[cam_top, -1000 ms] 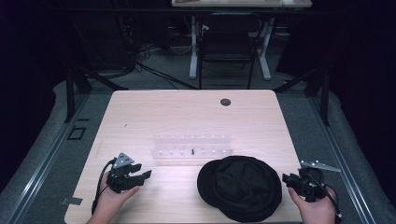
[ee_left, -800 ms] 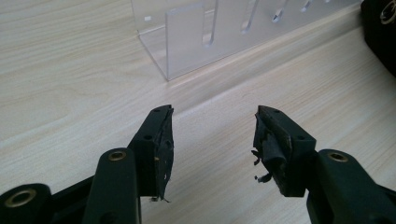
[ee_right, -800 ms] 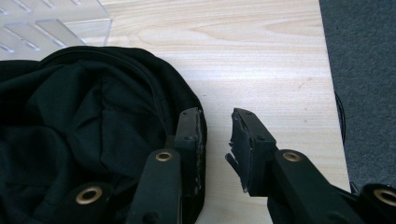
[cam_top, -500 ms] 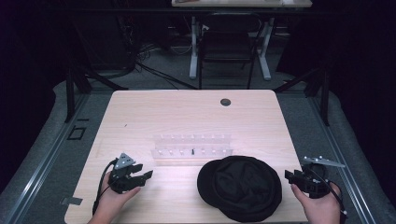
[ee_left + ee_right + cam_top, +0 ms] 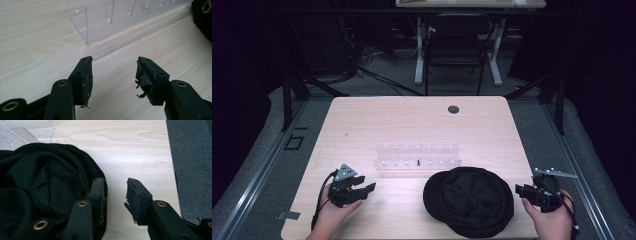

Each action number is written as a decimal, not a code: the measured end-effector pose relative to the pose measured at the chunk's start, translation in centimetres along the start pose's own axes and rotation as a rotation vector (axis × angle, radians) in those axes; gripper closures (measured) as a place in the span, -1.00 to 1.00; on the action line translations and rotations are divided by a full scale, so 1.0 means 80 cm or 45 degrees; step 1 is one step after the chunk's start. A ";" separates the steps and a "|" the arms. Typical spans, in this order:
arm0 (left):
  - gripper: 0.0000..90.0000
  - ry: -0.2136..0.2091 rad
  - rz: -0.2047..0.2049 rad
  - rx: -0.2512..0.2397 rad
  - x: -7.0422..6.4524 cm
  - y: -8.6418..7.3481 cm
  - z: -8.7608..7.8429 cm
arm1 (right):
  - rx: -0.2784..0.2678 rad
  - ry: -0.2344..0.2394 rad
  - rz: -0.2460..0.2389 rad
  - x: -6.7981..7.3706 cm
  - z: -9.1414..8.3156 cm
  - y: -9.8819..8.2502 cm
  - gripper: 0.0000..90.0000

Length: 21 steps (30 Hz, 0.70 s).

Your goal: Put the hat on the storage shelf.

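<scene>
My right gripper (image 5: 115, 195), jaws apart and just closing on nothing, sits beside the floppy black fabric hat (image 5: 469, 200); my left gripper (image 5: 113, 72) gapes empty, farther left of it.

The right gripper (image 5: 523, 190), held in the person's right hand (image 5: 553, 220) at the table's right edge, sits a little farther right and lower in the high view than a second ago, when it lay closer to the black cap (image 5: 469, 200). Its grey three-cornered plate now juts out to the right, tilted differently than before. Its jaws have just been closing after first widening; in the right gripper view they stand apart with bare tabletop between them, the left jaw over the cap's rim (image 5: 103, 185), nothing pinched.
</scene>
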State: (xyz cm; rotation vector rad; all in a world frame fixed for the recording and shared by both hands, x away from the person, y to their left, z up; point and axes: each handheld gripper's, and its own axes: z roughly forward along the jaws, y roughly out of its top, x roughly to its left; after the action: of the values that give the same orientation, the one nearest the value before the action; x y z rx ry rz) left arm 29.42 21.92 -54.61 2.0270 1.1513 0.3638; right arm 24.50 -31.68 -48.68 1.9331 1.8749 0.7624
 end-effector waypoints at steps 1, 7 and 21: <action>0.04 0.000 0.000 0.000 0.000 0.000 0.000 | 0.002 0.005 0.002 0.001 0.001 0.000 0.47; 0.04 0.005 -0.003 0.002 0.000 0.000 0.001 | 0.024 0.045 0.044 0.005 0.001 0.003 0.53; 0.04 0.015 -0.014 -0.008 0.001 -0.001 0.000 | 0.226 0.077 0.071 0.007 0.018 0.005 0.59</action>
State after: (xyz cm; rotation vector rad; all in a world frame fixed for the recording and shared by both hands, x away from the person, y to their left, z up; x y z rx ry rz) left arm 29.44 22.03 -54.66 2.0152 1.1662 0.3736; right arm 25.65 -30.96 -49.51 2.0992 1.9923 0.6995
